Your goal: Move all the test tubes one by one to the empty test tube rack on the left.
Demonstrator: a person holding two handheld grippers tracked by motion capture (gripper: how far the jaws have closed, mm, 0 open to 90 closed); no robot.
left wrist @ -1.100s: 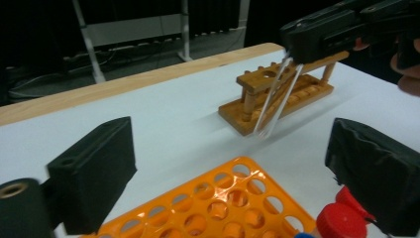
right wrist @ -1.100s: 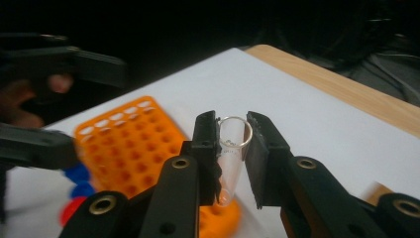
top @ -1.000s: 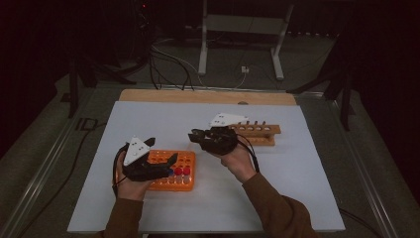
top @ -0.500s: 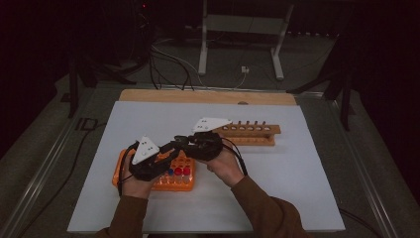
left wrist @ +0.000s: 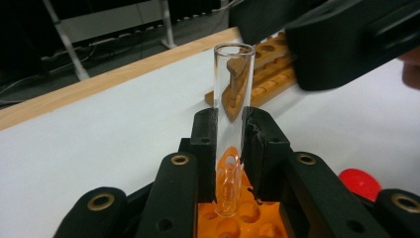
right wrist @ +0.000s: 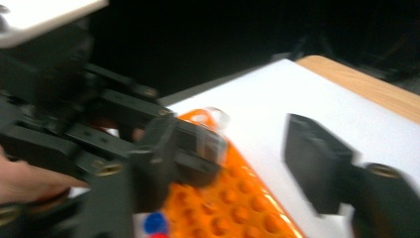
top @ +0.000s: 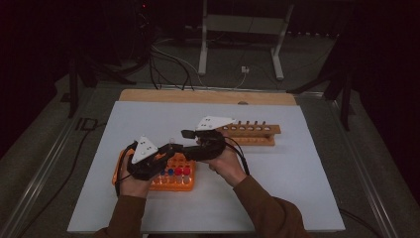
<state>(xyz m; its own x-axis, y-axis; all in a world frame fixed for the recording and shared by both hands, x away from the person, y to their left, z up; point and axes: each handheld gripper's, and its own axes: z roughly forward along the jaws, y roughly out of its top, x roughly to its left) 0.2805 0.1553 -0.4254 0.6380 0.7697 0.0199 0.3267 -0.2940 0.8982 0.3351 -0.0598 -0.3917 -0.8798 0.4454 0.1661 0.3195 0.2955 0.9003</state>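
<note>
The left gripper [left wrist: 230, 144] holds a clear glass tube [left wrist: 232, 124] upright, its fingers [left wrist: 205, 144] closed on the tube's lower half. The tube's rounded bottom hangs just above the holes of the orange rack [left wrist: 233, 223], and its open mouth stands well clear of the fingers. In the high view the left gripper [top: 171, 148] sits over the orange rack [top: 124, 166] at the near left of the white bench [top: 297, 173], with red and blue caps [top: 178, 171] showing in the rack's near rows. The right gripper [top: 185, 134] reaches in from the right, its tips just beside the tube [top: 172, 144] and above the rack's far edge. Its own view is blurred, yet its fingers [right wrist: 314, 158] stand wide apart and grip nothing. A wooden rack [top: 250, 133] lies further back on the bench, right of the grippers. A red cap [left wrist: 359, 182] shows to the right of the left gripper's fingers.
</note>
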